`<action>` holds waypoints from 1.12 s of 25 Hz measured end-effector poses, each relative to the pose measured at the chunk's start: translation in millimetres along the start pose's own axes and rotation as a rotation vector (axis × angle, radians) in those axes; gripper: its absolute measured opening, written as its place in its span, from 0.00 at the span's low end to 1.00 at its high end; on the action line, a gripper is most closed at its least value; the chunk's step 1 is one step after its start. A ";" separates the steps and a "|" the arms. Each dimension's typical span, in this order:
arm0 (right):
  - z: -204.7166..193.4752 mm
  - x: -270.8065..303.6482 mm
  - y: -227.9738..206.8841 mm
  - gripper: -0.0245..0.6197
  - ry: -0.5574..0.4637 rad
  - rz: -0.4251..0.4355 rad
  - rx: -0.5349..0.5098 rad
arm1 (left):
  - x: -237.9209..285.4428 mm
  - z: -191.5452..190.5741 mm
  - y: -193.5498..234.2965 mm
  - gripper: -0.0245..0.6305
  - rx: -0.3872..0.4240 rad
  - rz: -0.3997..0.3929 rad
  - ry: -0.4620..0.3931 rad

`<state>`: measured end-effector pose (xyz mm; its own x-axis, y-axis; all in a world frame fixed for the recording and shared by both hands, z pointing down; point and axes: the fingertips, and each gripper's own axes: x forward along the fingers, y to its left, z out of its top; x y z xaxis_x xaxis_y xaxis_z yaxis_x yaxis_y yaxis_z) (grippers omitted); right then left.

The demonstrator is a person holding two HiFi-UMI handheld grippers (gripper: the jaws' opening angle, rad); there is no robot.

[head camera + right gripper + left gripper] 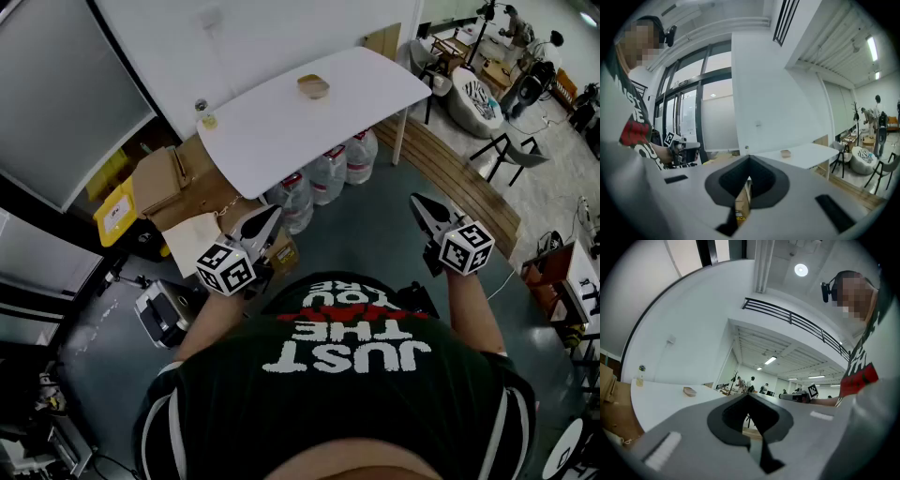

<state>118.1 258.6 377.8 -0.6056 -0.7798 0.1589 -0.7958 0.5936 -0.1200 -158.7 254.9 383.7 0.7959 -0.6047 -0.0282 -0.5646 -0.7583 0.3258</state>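
Note:
My left gripper and right gripper are held in the air in front of the person's chest, both shut with nothing in them. In each gripper view the jaws meet at the tip, left gripper and right gripper. Ahead stands a white table. On it lie a small brown block near the far edge and a small bottle at its left end. Both grippers are well short of the table. The block and the bottle also show in the left gripper view.
Large water jugs stand under the table. Cardboard boxes and a yellow box are piled at the left. A low wooden platform, chairs and a beanbag are at the right. Wall and windows lie behind the table.

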 end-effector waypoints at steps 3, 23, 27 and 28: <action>1.4 -1.1 -1.2 0.05 -0.002 0.002 -0.003 | 1.7 -0.5 -2.1 0.04 0.005 -0.001 0.002; 6.6 -53.7 -56.8 0.05 -0.039 0.005 0.010 | 70.7 -14.2 -49.9 0.04 0.026 -0.003 0.026; 1.4 -70.3 -82.4 0.05 -0.029 0.000 0.004 | 95.5 -23.8 -64.7 0.04 0.029 -0.012 0.027; 0.3 -71.1 -89.4 0.05 -0.025 -0.003 0.004 | 101.5 -26.9 -65.4 0.04 0.026 -0.014 0.031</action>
<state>232.4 260.8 377.0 -0.6031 -0.7862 0.1345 -0.7975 0.5905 -0.1238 -35.2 249.7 385.0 0.8098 -0.5867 -0.0035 -0.5587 -0.7730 0.3007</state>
